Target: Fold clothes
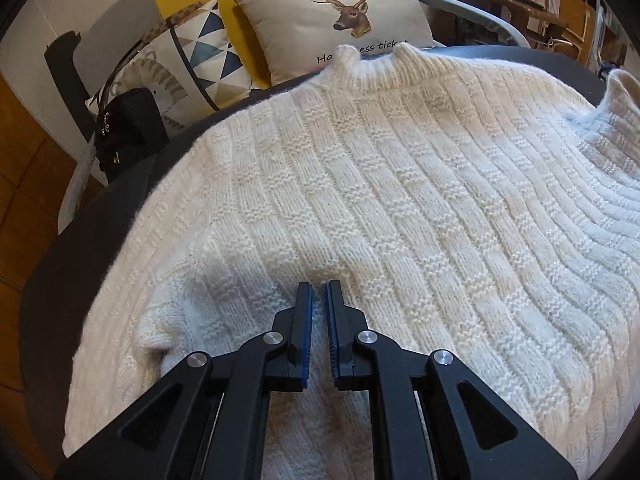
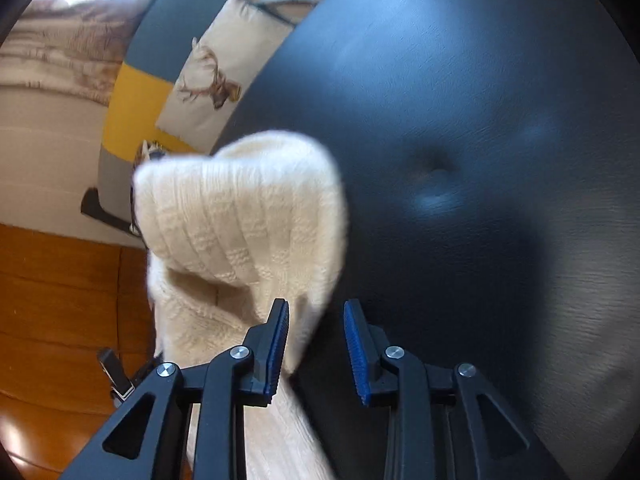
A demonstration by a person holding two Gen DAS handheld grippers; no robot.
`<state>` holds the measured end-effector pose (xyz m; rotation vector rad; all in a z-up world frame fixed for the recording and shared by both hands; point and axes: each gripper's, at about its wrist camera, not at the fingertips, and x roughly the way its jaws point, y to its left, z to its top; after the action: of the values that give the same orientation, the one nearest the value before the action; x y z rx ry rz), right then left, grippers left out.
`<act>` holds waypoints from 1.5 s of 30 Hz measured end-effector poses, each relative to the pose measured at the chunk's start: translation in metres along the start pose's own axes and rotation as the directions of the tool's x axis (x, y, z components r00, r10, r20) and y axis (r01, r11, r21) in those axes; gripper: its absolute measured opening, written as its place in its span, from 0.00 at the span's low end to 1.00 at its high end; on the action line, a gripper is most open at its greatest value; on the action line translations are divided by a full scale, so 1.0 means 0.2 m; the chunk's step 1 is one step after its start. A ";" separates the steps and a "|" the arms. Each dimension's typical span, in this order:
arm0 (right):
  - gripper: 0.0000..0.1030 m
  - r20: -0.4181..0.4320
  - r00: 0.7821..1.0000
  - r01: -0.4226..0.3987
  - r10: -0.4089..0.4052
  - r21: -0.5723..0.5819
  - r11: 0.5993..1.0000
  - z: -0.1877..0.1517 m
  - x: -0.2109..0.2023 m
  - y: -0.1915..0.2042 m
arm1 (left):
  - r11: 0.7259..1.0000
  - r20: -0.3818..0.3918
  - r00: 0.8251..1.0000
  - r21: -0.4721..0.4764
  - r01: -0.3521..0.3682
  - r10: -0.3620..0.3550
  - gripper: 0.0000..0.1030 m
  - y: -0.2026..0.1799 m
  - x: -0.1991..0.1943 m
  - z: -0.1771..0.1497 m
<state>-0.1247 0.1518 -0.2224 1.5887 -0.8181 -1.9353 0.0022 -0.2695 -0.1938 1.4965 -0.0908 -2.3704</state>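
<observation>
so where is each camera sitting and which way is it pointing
Left wrist: sits on the left hand-held gripper, angled down over the white knit sweater spread on a dark surface; only its nearly shut fingers show.
Right wrist: sits on the right hand-held gripper, angled down at the dark surface's bare part and the sweater's sleeve; only its parted fingers show.
Shared: the sweater, the dark surface, the deer cushion.
</observation>
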 end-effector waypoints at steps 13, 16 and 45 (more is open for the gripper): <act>0.21 0.181 0.926 0.378 -0.332 -0.438 0.815 -0.18 0.12 0.29 | 0.891 0.100 0.889 -0.035 0.452 -0.447 0.06 -0.21 -0.17 0.41; 0.28 0.170 0.930 0.366 -0.325 -0.454 0.812 -0.19 0.12 0.28 | 0.866 0.056 0.864 0.024 0.499 -0.500 0.06 -0.46 -0.15 0.53; 0.06 0.571 0.652 0.756 -0.499 -0.540 0.370 0.17 -0.37 0.54 | 0.909 -0.087 0.910 0.071 0.412 -0.405 0.08 -0.76 0.14 0.59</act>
<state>-0.1434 0.1334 -0.0905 1.0991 0.6765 -2.5992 -0.1505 -0.1502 -0.2005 1.7860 0.1545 -2.6589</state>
